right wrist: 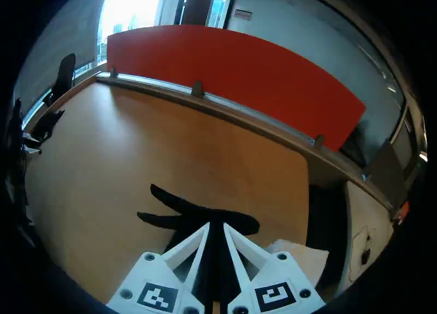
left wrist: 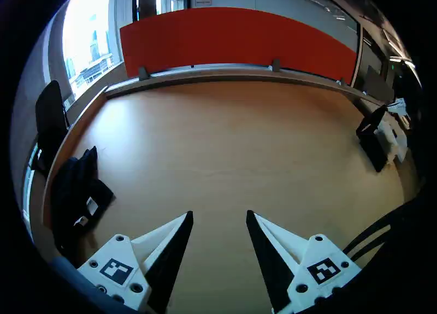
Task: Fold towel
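The left gripper [left wrist: 219,214] hangs over bare table [left wrist: 229,139] with its fingers spread wide and nothing between them. The right gripper [right wrist: 216,225] has its fingers drawn in to a narrow slot. A black cloth [right wrist: 196,215] lies just beyond their tips, and its darkness runs back into that slot; I cannot tell whether the pads actually press on it. I take this cloth to be the towel. It sits near the right end of the table, close to the near edge, bunched and limp, with pointed lobes straggling left and right rather than any straight edge. No clean fold or squared stack is visible, so the folding looks still to do: the cloth needs spreading flat, then its corners gathered. At the near left of the table lies a second dark bundle [left wrist: 76,194], a soft heap with small pale tags; what it is I cannot say. A pale, crumpled-looking thing [right wrist: 297,256] shows just right of the right gripper's fingers, too unclear to name. The tabletop is smooth, matt, honey-coloured wood. Along its far side stands a flat orange screen [left wrist: 235,41] on small grey brackets. A black chair [left wrist: 49,117] stands beyond the table's left end.
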The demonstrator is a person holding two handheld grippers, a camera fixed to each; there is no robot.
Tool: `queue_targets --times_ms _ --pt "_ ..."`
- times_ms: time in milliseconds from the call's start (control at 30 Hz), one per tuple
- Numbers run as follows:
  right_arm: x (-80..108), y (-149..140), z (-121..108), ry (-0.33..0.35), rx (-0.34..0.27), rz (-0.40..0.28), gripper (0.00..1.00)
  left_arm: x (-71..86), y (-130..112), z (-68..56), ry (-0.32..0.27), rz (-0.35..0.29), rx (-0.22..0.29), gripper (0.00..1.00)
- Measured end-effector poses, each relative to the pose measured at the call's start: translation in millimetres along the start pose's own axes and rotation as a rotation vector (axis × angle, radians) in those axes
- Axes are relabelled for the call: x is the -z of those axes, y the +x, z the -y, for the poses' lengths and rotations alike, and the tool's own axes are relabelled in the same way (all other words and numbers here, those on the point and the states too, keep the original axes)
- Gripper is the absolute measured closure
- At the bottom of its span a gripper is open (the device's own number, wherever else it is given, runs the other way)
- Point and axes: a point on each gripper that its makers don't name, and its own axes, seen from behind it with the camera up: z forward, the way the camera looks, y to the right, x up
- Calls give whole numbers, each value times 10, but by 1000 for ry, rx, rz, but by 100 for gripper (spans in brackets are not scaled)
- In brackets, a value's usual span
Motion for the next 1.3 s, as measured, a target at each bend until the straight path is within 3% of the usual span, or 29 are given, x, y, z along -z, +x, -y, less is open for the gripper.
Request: queue_targets --times_ms 400,800,1300 --pt "124 -554 -75 -31 -25 77 96 28 -27 -4 -1 1 -6 29" --pt "115 -955 -147 -60 -38 160 96 53 -31 29 6 0 -9 29" --pt "91 -1449 -207 -92 -108 260 96 67 -41 77 14 0 -14 29"
